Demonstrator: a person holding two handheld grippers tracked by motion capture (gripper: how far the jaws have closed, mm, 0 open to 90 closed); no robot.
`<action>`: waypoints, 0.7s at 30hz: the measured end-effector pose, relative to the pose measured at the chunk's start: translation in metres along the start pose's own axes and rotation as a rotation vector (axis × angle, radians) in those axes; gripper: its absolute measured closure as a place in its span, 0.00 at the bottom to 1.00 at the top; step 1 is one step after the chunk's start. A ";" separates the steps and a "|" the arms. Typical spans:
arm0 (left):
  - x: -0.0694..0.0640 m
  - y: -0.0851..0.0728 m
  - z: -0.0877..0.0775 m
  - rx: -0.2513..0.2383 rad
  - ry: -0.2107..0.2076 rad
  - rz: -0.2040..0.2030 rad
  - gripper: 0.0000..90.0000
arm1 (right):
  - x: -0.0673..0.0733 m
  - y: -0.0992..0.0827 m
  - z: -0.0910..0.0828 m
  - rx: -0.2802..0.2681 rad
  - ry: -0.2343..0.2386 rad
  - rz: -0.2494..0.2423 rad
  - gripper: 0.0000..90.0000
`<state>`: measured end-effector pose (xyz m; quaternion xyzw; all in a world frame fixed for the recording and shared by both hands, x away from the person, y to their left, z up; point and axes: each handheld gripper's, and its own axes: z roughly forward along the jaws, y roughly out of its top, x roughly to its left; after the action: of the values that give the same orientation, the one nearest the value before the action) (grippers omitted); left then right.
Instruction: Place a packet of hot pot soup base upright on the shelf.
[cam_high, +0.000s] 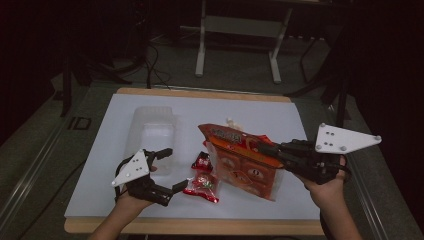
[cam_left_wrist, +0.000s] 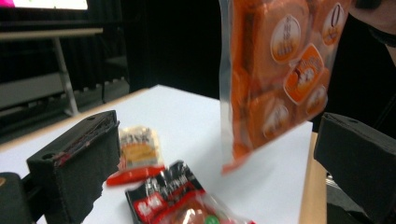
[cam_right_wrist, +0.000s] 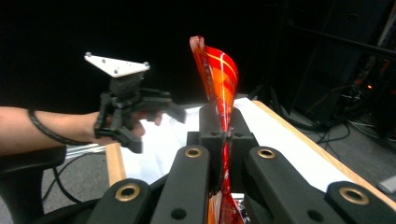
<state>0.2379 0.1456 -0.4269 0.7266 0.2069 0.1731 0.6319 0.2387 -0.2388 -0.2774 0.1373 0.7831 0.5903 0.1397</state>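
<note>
My right gripper (cam_high: 266, 149) is shut on the top edge of a large orange snack bag (cam_high: 244, 167) and holds it lifted and tilted over the white board (cam_high: 115, 150). In the right gripper view the jaws (cam_right_wrist: 225, 135) pinch the bag's thin edge (cam_right_wrist: 219, 79), which rises upright. My left gripper (cam_high: 175, 169) stands open at the front left, its jaws on either side of a gap facing two small red packets (cam_high: 202, 161) (cam_high: 201, 187). In the left gripper view a red packet (cam_left_wrist: 177, 200) lies between the open jaws, with the orange bag (cam_left_wrist: 275, 70) hanging beyond.
A clear plastic container (cam_high: 152, 127) lies at the board's back left. A small white item (cam_high: 232, 122) sits behind the bag. A small yellow and red packet (cam_left_wrist: 137, 151) lies by the left jaw. Desk legs (cam_high: 200, 45) stand beyond the table.
</note>
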 end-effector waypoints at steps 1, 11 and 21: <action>0.003 0.005 0.006 -0.018 -0.024 0.006 0.01 | 0.003 0.002 0.004 -0.006 0.021 -0.007 0.99; 0.017 0.012 0.028 -0.018 -0.121 0.000 0.01 | 0.013 0.010 0.016 -0.018 0.084 -0.019 0.99; 0.012 0.021 0.042 -0.056 -0.276 -0.006 0.05 | 0.019 0.010 0.029 -0.006 0.134 -0.026 0.99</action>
<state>0.2720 0.1136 -0.4122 0.7251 0.1152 0.0753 0.6748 0.2329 -0.2030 -0.2769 0.0868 0.7905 0.5987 0.0953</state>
